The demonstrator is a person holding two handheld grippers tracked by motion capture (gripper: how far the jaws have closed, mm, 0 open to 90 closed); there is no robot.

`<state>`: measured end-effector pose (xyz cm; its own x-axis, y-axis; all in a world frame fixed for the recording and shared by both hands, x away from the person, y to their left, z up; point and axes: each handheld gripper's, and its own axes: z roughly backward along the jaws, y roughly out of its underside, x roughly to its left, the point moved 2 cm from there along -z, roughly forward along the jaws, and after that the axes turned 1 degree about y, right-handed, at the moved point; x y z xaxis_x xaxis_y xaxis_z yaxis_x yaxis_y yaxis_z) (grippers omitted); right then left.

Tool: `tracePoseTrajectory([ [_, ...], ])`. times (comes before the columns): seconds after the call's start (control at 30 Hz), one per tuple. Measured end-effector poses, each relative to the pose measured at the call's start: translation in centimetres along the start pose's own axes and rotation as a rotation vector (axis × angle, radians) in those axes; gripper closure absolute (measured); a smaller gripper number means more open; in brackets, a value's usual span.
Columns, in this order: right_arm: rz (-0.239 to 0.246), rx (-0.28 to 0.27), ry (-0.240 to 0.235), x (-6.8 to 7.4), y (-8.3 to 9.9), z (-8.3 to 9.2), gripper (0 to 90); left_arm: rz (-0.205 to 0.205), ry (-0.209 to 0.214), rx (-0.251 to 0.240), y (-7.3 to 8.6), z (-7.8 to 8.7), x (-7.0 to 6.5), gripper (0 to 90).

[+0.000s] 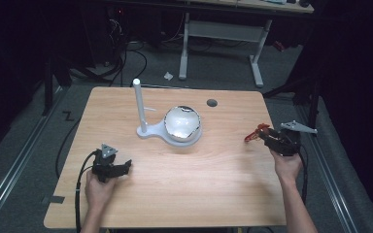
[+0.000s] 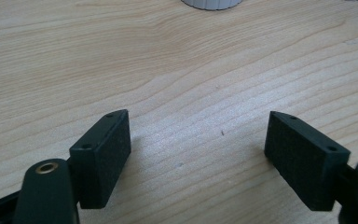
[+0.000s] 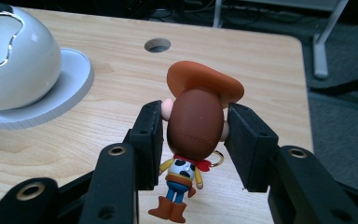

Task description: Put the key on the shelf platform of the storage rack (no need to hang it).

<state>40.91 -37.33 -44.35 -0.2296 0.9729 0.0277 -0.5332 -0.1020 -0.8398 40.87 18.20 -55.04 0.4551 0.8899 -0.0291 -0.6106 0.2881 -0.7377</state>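
A small cowboy figure (image 3: pixel 193 135) with a brown head, orange hat and brown boots hangs above the table, seen from behind. My right gripper (image 3: pixel 193 140) is shut on the figure's head, one pad against each side. From above, the same gripper (image 1: pixel 263 137) is held over the table's right edge with the figure (image 1: pixel 253 135) showing as a red scrap at its tip. My left gripper (image 1: pixel 125 166) rests near the table's front left. In its own view the left gripper (image 2: pixel 198 154) stands open over bare wood.
A white base (image 1: pixel 153 131) at the table's middle carries an upright white post (image 1: pixel 139 104) and a glossy white dome (image 1: pixel 182 122). The dome (image 3: pixel 14 65) lies to the left ahead of the right gripper. A round cable hole (image 1: pixel 211 103) sits behind. Floor drops off beyond the right edge.
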Motion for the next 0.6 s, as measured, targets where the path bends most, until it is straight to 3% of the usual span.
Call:
tracePoseTrajectory([
  [0.27, 0.058, -0.019, -0.011, 1.0, -1.1, 2.2, 57.8, -0.001, -0.003, 0.001, 0.0, 0.0, 0.0, 23.2],
  [0.6, 0.096, -0.017, -0.076, 2.8, -1.6, 3.9, 57.8, -0.001, -0.003, 0.000, 0.0, 0.0, 0.0, 23.2],
])
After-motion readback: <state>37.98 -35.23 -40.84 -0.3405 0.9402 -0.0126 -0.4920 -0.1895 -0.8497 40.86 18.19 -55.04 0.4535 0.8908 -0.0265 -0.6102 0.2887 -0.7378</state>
